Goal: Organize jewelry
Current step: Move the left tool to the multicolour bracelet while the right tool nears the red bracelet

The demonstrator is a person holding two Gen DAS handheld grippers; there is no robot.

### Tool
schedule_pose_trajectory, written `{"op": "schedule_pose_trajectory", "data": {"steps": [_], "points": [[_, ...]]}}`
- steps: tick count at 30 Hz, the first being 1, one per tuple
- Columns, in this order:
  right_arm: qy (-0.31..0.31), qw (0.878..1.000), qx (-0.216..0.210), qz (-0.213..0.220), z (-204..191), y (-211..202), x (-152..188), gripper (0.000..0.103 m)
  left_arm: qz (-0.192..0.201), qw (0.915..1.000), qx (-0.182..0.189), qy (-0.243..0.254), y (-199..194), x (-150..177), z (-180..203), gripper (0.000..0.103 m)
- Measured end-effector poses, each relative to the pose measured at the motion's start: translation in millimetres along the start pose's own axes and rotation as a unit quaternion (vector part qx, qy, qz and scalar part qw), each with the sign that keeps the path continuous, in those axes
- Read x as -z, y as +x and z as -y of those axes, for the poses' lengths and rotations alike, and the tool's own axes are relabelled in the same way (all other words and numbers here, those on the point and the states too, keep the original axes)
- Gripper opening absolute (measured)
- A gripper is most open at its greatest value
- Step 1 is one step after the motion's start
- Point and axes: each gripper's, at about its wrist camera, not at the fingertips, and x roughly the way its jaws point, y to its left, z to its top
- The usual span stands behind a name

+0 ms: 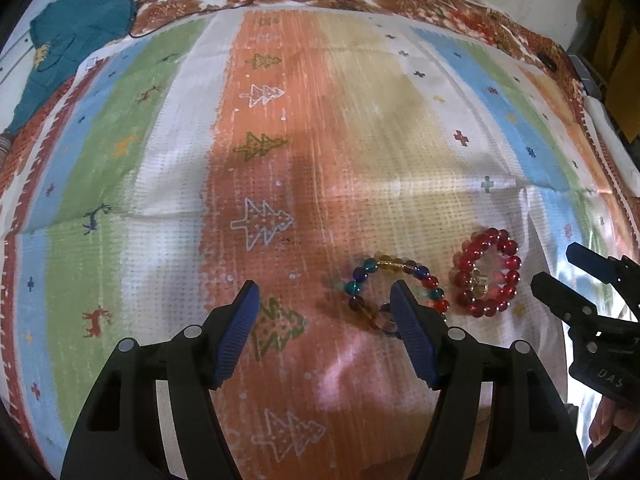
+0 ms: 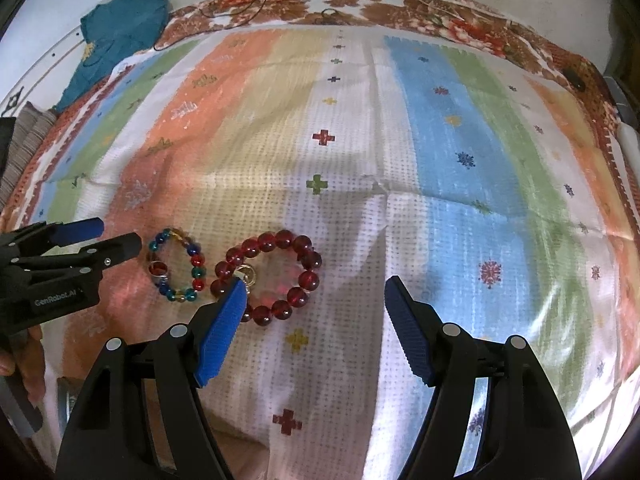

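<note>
Striped cloth (image 2: pixel 360 208) covered the bed. Multicolour bracelet (image 2: pixel 178 268) and red bracelet (image 2: pixel 272 276) lay side by side, lower left in the right view. Left gripper (image 1: pixel 325 304) and right gripper (image 2: pixel 314 300) were both spread, holding nothing. No box visible; progress unclear.

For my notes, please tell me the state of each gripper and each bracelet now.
Left gripper: jaws open, holding nothing.
Right gripper: jaws open, holding nothing.
Multicolored bracelet: flat on the cloth, free.
Red bracelet: flat on the cloth, free.
</note>
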Motion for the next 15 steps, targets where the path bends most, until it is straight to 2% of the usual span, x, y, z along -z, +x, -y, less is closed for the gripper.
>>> {"op": "schedule_pose_trajectory", "data": {"steps": [6,15], "points": [[0.003,1.000,-0.010,-0.008,2,11,-1,0.071,0.000,1.0000,-0.001,0.004,7,-5,0,0.068],[-0.002,1.000,-0.001,-0.016,1,23,-1,0.071,-0.014,0.9998,-0.006,0.016,24,-6,2,0.067]]}}
